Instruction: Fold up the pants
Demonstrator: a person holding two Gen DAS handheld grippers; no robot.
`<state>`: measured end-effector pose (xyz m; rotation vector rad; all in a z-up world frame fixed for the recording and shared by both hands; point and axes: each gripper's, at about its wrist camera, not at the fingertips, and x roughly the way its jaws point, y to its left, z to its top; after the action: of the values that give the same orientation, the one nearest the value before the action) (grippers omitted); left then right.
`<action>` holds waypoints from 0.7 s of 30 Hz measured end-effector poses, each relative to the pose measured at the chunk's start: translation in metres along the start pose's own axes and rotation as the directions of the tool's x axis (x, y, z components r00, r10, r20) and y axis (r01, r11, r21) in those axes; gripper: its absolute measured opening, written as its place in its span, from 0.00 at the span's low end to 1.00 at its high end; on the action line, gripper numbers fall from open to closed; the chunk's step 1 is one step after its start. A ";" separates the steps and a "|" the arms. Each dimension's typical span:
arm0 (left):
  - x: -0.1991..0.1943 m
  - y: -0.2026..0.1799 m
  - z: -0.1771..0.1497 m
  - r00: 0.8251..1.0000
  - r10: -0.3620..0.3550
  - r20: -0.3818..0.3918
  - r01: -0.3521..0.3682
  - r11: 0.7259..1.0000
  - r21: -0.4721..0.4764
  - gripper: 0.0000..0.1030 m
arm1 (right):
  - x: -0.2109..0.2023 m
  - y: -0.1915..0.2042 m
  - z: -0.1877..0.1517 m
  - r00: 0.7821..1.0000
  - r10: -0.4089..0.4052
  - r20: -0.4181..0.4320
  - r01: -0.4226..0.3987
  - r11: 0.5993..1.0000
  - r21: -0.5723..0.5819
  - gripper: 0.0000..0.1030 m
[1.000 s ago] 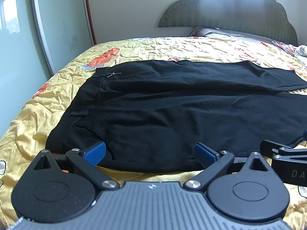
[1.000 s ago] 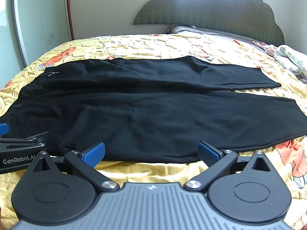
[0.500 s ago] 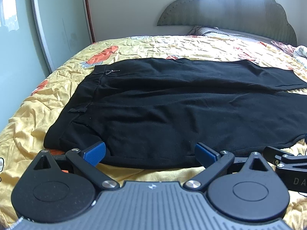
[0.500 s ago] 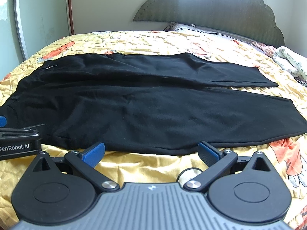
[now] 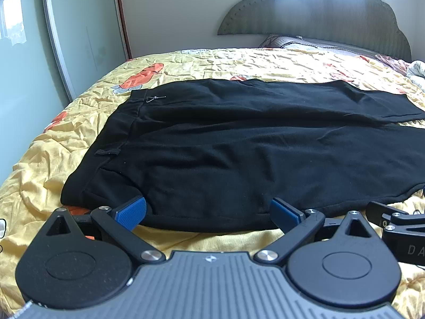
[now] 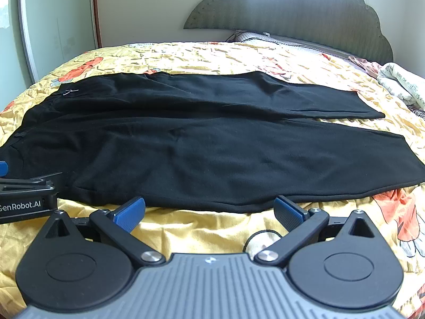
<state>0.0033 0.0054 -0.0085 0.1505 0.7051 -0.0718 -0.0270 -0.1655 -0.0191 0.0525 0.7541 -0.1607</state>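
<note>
Both grippers drawn back from pants hem

Left gripper: near hem of the black pants, which 1 s ago lay between the fingers, is now seen just ahead of the tips, w/ more yellow bedspread exposed betw. them. Right gripper: same, but further; hem now clearly beyond the tips, wide strip of bedspread uncovered betw. fingers. Pants viewed from further back in both views. Finger spread unchanged.

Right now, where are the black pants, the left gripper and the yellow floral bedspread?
black pants (image 6: 212, 154), right wrist view, middle of the near leg.
left gripper (image 5: 208, 210), left wrist view, midway between fingertips.
yellow floral bedspread (image 6: 217, 55), right wrist view, bare stretch beyond pants.
</note>
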 end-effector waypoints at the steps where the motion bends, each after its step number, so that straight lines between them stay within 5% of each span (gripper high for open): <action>1: 0.000 0.000 0.000 1.000 0.000 0.000 0.000 1.000 -0.001 0.98 | 0.000 0.000 0.000 1.000 0.001 0.000 -0.001 1.000 0.000 1.00; 21: 0.004 0.002 -0.002 1.000 0.007 -0.013 -0.007 1.000 -0.006 0.98 | 0.000 -0.001 -0.001 1.000 0.001 0.001 -0.001 1.000 0.001 1.00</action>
<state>0.0050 0.0076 -0.0122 0.1480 0.7172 -0.0620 -0.0279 -0.1659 -0.0197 0.0538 0.7527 -0.1605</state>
